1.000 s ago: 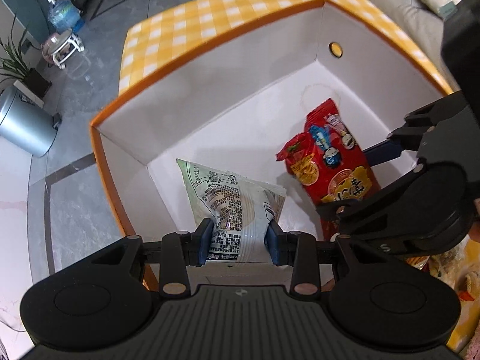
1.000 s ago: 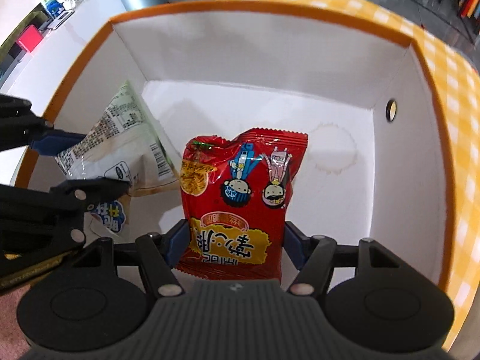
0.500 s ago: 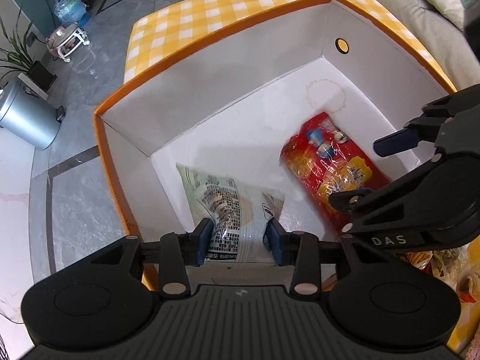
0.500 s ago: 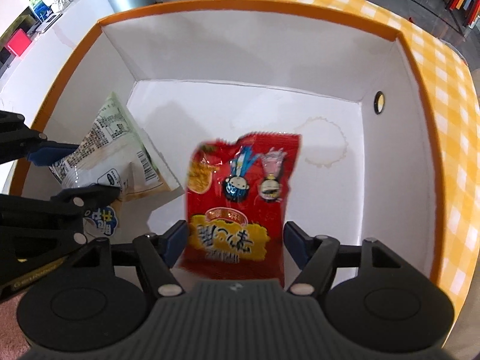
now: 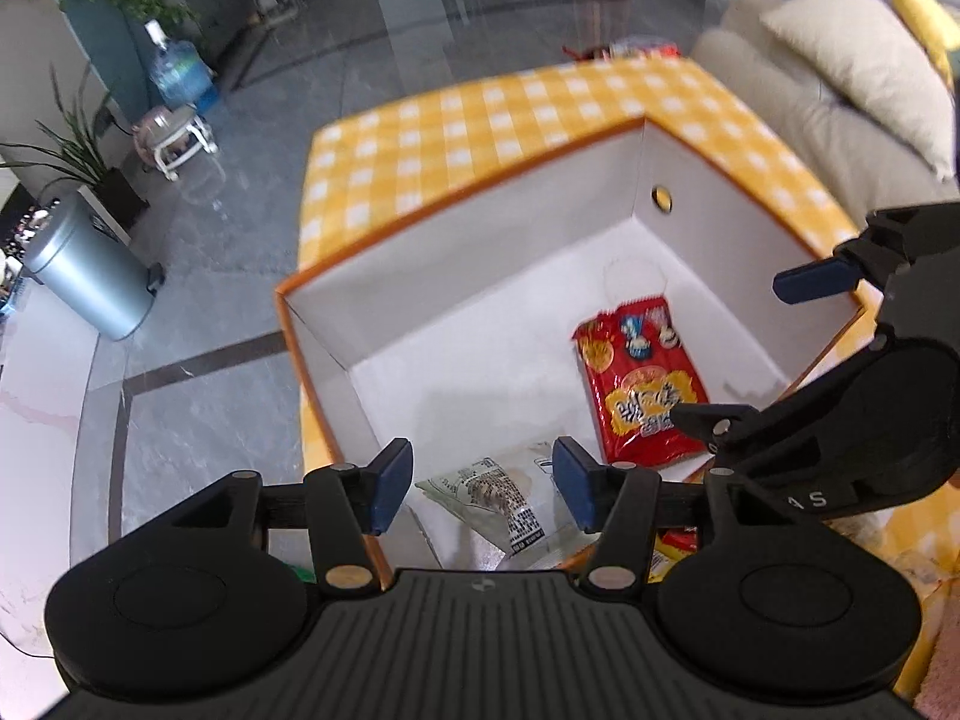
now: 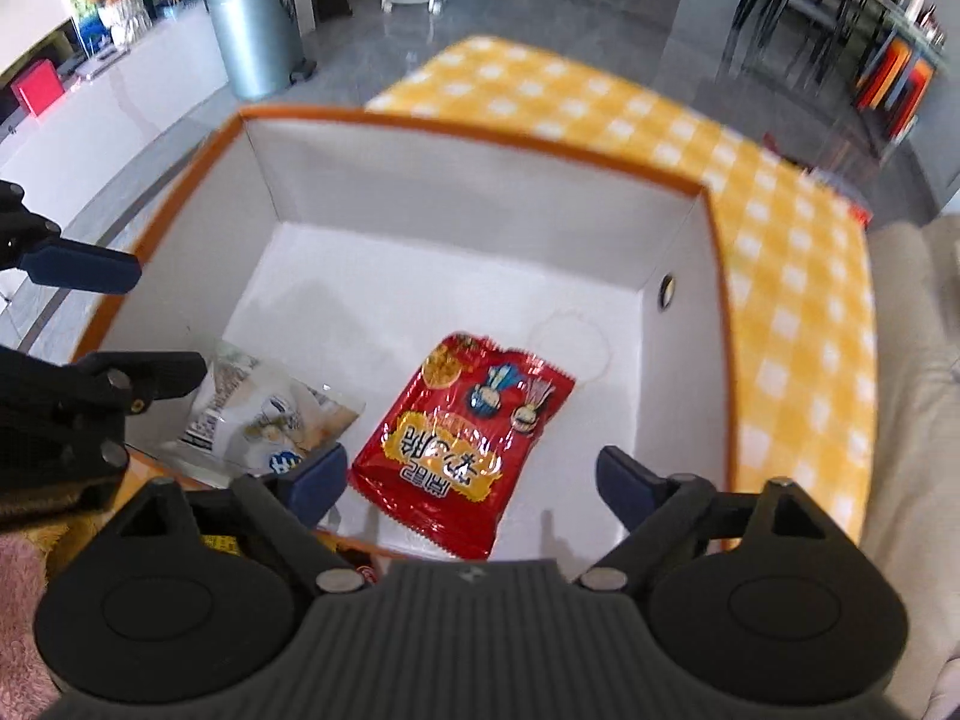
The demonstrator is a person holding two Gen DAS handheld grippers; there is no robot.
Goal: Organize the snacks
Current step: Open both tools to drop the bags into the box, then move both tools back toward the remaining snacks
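The yellow-and-white checked tablecloth [image 5: 480, 138] [image 6: 798, 312] covers the table, and on it stands the big square cardboard box with an orange rim and white inner walls [image 5: 456, 276] [image 6: 480, 192], open at the top. Two snacks lie flat on its white floor. The larger is the shiny red snack packet with cartoon figures and a yellow label [image 5: 639, 381] [image 6: 465, 441], resting toward the side wall that has a small round hole in it. The smaller is the pale green-and-white snack bag with a barcode and black print [image 5: 492, 495] [image 6: 270, 420], lying in the near corner, just beside the red packet but not touching it as far as I can see. Both tools hang above the near edge of the box. The left gripper [image 5: 483, 483] has its blue-padded fingers spread wide with nothing between them; the pale bag shows in the gap, down on the box floor, clear of both pads. The right gripper [image 6: 471, 480] is likewise spread wide and holds nothing, and the red packet lies below and between its fingers, nearer the left pad, touching neither. Off on the grey tiled floor beyond the table stands a silver metal pedal bin [image 5: 84, 270] [image 6: 255, 30].
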